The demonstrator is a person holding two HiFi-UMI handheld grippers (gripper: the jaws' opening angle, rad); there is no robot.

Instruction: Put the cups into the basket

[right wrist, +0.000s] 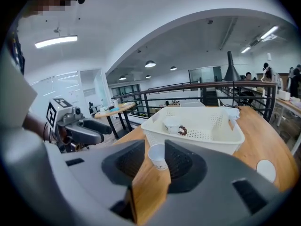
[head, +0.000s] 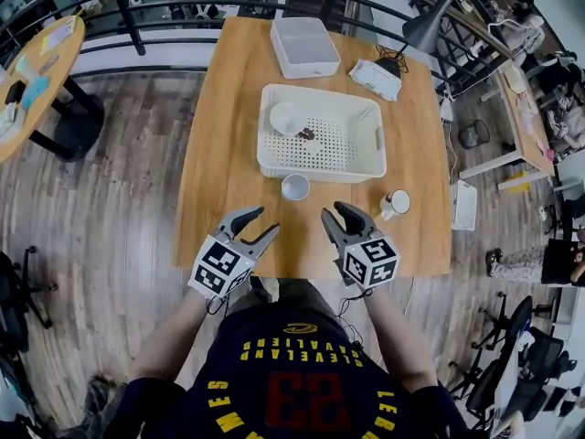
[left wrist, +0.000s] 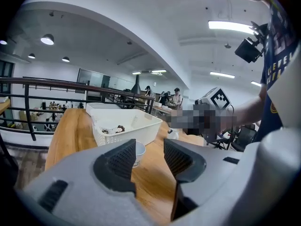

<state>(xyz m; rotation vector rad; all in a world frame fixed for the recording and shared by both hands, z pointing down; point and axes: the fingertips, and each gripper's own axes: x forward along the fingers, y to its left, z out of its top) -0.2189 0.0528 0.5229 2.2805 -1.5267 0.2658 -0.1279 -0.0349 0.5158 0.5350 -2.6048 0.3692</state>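
Cups counted: three. First cup [head: 285, 117] sits inside the basket [head: 366, 167], toward its far left corner, beside one small dark object [head: 306, 134]; second cup [head: 295, 187] stands upright on the table [head: 210, 154], just outside the basket's near wall; third cup [head: 395, 204] lies on its side off the basket's near right corner, apart from it.

Baskets: one, white, perforated, at mid-table. Beyond the basket: one shallow white bin [head: 304, 47]; one white packet [head: 375, 79] off the basket's far right corner; one desk lamp [head: 430, 26] further right.

Grippers: two, both on the near side of the basket, over the table's near edge. Left gripper [head: 265, 220]: jaws apart, nothing between the pads; in the left gripper view the second cup shows partly behind one jaw, ahead of the tips, untouched. Right gripper [head: 334, 211]: jaws apart, nothing gripped; in the right gripper view the second cup is seen through the gap, ahead of the tips, with the basket behind it.
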